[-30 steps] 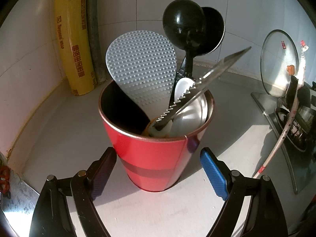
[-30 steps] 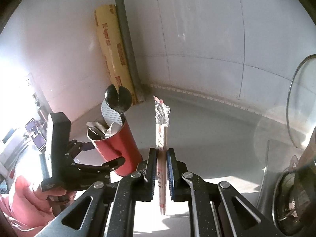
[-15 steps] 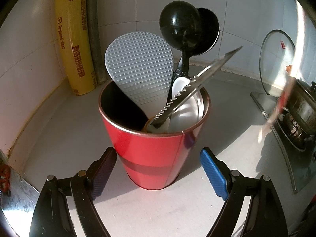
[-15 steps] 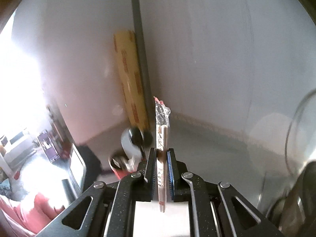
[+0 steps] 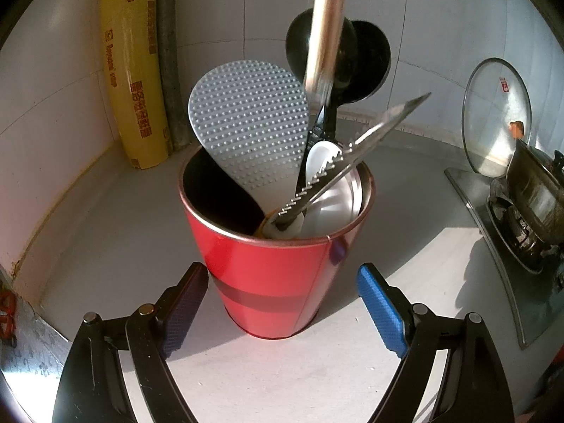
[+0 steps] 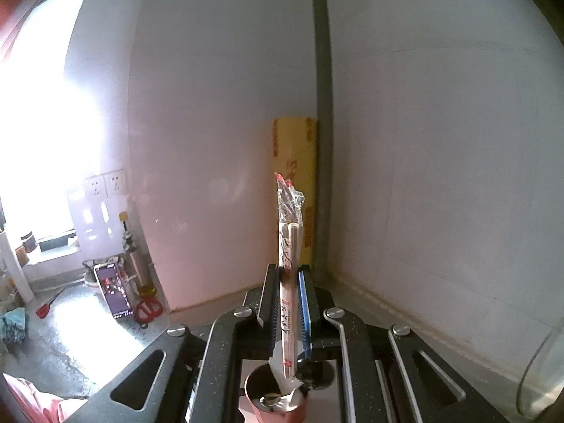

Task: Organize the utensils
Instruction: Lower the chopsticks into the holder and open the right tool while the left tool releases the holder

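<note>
A red cup [image 5: 268,275] stands on the grey counter and holds a grey dotted rice paddle [image 5: 246,123], a black ladle [image 5: 363,56], a serrated knife [image 5: 352,162] and a white spoon [image 5: 324,162]. My left gripper [image 5: 282,278] sits around the cup's lower part, its jaws held at the cup's width. My right gripper [image 6: 286,275] is shut on a pair of wrapped chopsticks [image 6: 290,246]. In the left wrist view the chopsticks [image 5: 324,35] hang down from the top edge, blurred, their tips over the cup's mouth. In the right wrist view the cup [image 6: 275,409] lies directly under the gripper.
A yellow cling-wrap roll [image 5: 130,70] and a grey pipe [image 5: 169,53] stand in the wall corner behind the cup. At right, a glass lid [image 5: 497,112] leans on the wall beside a pot on the stove [image 5: 532,190]. A phone [image 6: 112,290] and red scissors [image 6: 148,308] lie far left.
The right gripper has risen and carried the chopsticks from beside the stove to over the cup. The left gripper and cup have stayed put.
</note>
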Demonstrator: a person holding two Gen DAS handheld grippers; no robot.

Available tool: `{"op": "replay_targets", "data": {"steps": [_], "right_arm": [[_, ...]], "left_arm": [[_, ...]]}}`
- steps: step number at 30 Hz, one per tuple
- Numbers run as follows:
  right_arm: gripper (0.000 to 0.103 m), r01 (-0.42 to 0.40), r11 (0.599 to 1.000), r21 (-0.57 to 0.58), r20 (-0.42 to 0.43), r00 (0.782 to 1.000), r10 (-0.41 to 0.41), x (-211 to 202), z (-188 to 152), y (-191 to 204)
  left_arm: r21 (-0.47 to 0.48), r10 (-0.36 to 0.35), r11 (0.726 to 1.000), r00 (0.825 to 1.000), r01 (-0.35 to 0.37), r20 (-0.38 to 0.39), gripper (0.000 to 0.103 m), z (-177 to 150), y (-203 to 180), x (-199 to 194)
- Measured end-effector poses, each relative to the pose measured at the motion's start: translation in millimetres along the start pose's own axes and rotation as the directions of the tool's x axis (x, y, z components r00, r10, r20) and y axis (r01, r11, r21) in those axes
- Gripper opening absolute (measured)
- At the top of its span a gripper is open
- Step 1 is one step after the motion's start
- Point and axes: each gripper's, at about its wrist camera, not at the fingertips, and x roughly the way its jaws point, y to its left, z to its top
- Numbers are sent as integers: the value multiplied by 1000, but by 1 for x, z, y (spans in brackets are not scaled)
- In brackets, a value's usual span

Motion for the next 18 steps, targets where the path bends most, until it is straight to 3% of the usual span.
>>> {"op": "replay_targets", "data": {"steps": [4,8,12,14,15,16,18], "right_arm": [[11,-14,999,29,-108,994,17,33,-29,-4],[11,-12,998,59,-248,968,26,64,-66,-8],[12,6,997,77,-302,953,18,68,-78,-15],[25,24,997,71,-313,950,0,67,-80,-16],[41,31,997,69,-315,949,-7,64,-80,-16],[49,35,997,64,-309,951,-13,61,-78,-14],[50,46,997,60,-303,953,-26,56,-78,-11]], "left_arm": [[-1,-2,1000,1000,2,5,87,-1,2,0],[-4,-4,1000,1000,4,7,87,0,2,1],[-3,-10,1000,1000,10,8,87,1,3,0],[-2,-17,1000,1000,17,10,87,0,3,-2],[-2,-20,1000,1000,20,10,87,1,3,-2],[-1,-24,1000,1000,24,10,87,1,4,-3],[-1,-33,999,999,33,9,87,1,6,-3]]}}
